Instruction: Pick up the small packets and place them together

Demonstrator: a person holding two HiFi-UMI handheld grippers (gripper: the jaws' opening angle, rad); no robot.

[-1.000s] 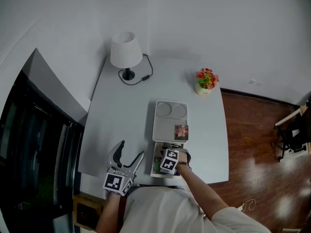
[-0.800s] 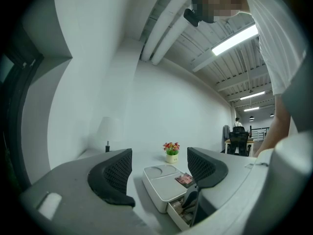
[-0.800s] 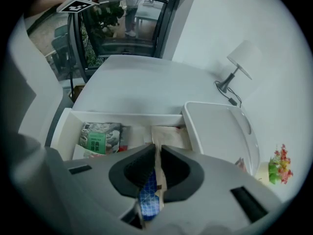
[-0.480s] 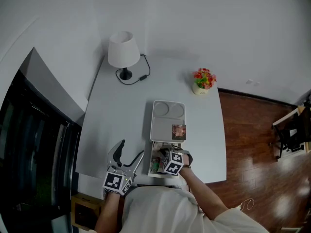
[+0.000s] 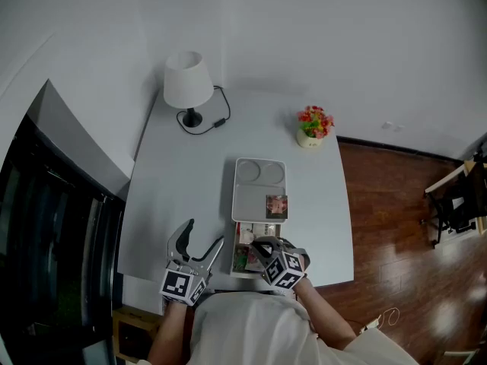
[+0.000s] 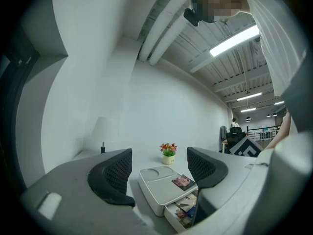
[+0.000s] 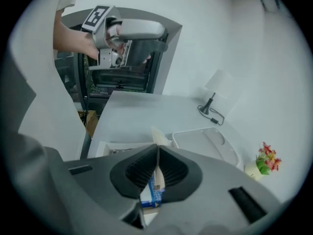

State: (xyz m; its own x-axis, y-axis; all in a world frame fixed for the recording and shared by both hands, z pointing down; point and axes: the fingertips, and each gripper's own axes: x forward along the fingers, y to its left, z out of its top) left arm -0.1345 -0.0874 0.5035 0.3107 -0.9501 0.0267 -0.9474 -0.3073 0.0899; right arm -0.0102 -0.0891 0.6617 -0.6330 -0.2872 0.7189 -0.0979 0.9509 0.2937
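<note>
1. The small packet [image 7: 155, 187] is pinched on edge in the right hand-held gripper [image 7: 157, 153], whose jaws are pressed together on it just over the open drawer [image 5: 245, 258].
2. It looks thin, light and floppy to me, and probably slick. I'd grab the flat faces near the middle, not a corner.
3. The other packets [image 6: 188, 213] sit in the drawer, and a lone packet [image 5: 276, 205] lies on the white box [image 5: 255, 196].
4. The left hand-held gripper [image 6: 160, 160] is spread wide and empty over the worktop [image 5: 183, 173].
</note>
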